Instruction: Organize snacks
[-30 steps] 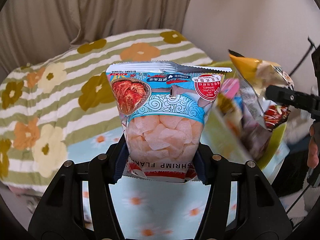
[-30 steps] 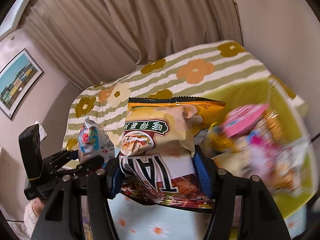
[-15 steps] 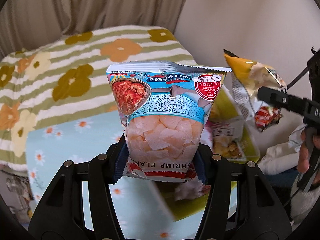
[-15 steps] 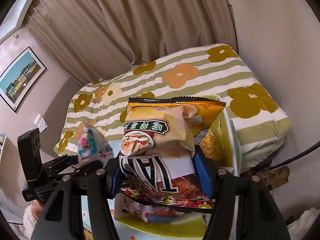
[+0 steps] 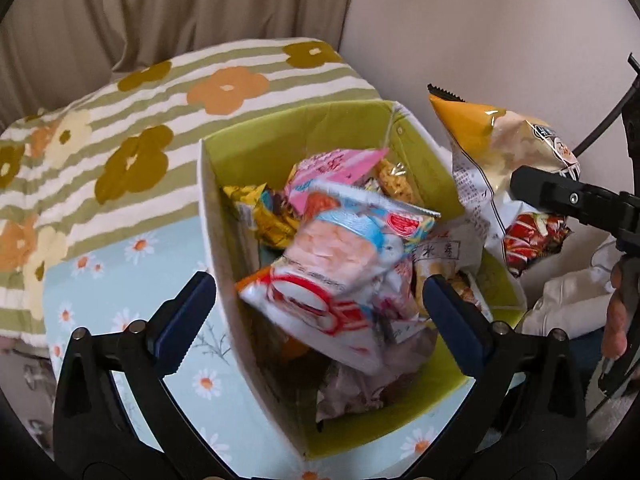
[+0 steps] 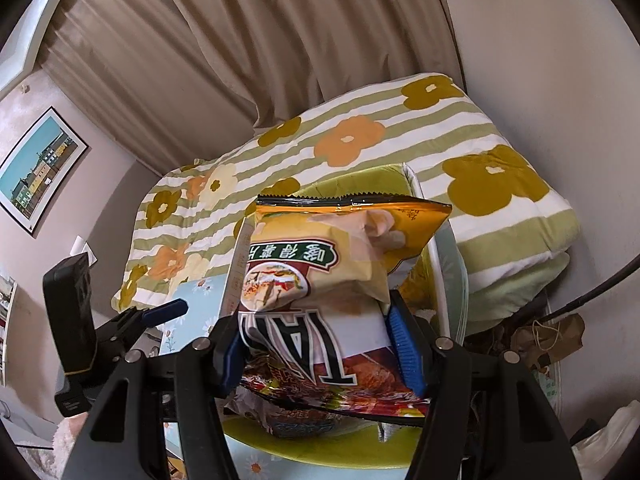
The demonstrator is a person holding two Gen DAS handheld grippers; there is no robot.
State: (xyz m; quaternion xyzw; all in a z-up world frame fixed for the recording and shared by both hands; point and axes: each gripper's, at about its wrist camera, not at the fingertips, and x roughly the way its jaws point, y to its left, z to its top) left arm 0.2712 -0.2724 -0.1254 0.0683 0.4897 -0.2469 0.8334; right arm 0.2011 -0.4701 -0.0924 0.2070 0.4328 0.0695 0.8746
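Holding: right gripper [image 6: 320, 344] is clamped on the yellow chip bag [image 6: 344, 256], blue pads pressing both its sides, above the box [image 6: 440, 264].
Left gripper [image 5: 320, 316]: jaws have just been opening and stand wide apart; nothing touches the pads.
Shrimp bag [image 5: 344, 268]: blurred, tilted, between the open jaws but free of them, over the other snacks in the box.
Box: green inside, white outside, full of packets; it stands on the blue daisy cloth [image 5: 132, 272].
Blanket [image 5: 120, 152]: striped, with flowers, behind the box.
Curtain [image 6: 280, 48]: beige, farthest back.
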